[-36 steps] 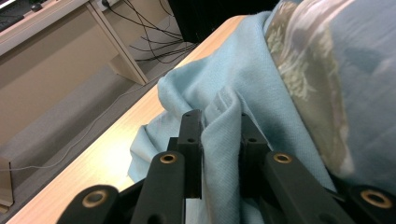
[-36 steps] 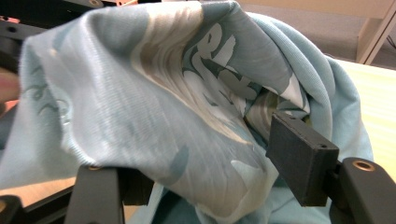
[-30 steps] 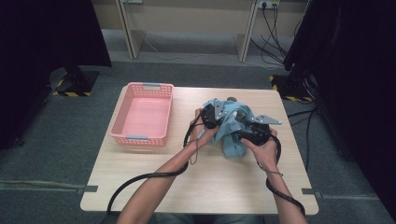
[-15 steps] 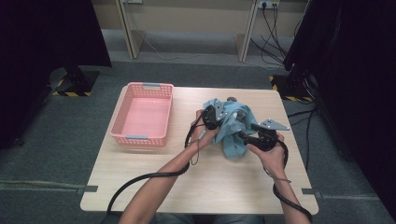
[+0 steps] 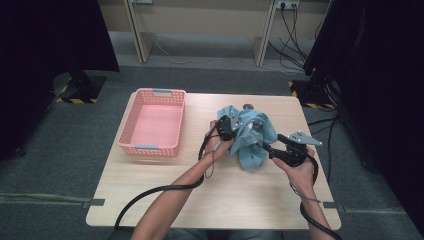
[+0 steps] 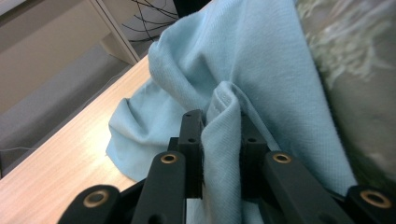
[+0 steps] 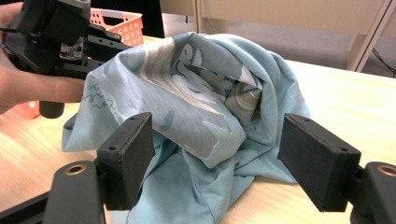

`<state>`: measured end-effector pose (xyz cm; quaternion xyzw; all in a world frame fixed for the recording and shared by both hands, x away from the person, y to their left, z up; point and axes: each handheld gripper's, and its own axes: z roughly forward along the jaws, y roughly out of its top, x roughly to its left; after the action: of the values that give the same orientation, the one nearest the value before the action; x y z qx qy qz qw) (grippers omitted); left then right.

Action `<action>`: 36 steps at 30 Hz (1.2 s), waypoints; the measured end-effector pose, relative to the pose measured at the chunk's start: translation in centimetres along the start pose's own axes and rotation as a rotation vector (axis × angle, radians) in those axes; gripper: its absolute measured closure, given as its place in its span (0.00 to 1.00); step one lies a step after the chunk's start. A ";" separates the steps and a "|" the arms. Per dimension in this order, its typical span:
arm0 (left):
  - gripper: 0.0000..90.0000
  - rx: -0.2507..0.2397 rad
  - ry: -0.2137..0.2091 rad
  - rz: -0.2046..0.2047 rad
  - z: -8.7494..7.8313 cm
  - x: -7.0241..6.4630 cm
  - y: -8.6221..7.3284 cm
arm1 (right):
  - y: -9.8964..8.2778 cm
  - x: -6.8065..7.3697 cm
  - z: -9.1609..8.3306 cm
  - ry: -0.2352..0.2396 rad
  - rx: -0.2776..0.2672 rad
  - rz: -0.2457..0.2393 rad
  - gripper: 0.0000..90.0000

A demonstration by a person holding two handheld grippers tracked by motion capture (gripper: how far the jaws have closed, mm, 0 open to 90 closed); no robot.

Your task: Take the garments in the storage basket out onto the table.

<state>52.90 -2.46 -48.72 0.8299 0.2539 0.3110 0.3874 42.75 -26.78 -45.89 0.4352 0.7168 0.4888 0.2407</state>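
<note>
On table: 1 blue shirt [image 5: 252, 135], bunched; left gripper [image 5: 226, 127] pinches a fold, right gripper [image 5: 267, 150] just opening, nothing clamped. Pink basket [image 5: 131, 130] empty; placing remains.

Wooden table [image 5: 165, 200] — two things on it

A pink basket [image 5: 152, 122] sits near the left edge; a crumpled light-blue shirt [image 5: 257, 131] lies well apart from it, right of centre — pale wood bare along the near side.

You'll find pale printed lettering on the light blue garment [image 7: 196, 88], upper middle of the right gripper view; folds cut it off, so no word reads. Nothing else carries text.
</note>
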 end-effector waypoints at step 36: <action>0.22 0.049 -0.039 -0.088 -4.4 0.9 -1.0 | -1.2 -0.6 -0.5 -0.001 -0.003 0.019 0.17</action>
<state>50.21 0.84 -46.96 0.8331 0.2902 0.2709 0.3852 42.17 -27.73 -46.86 0.4418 0.7119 0.4917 0.2371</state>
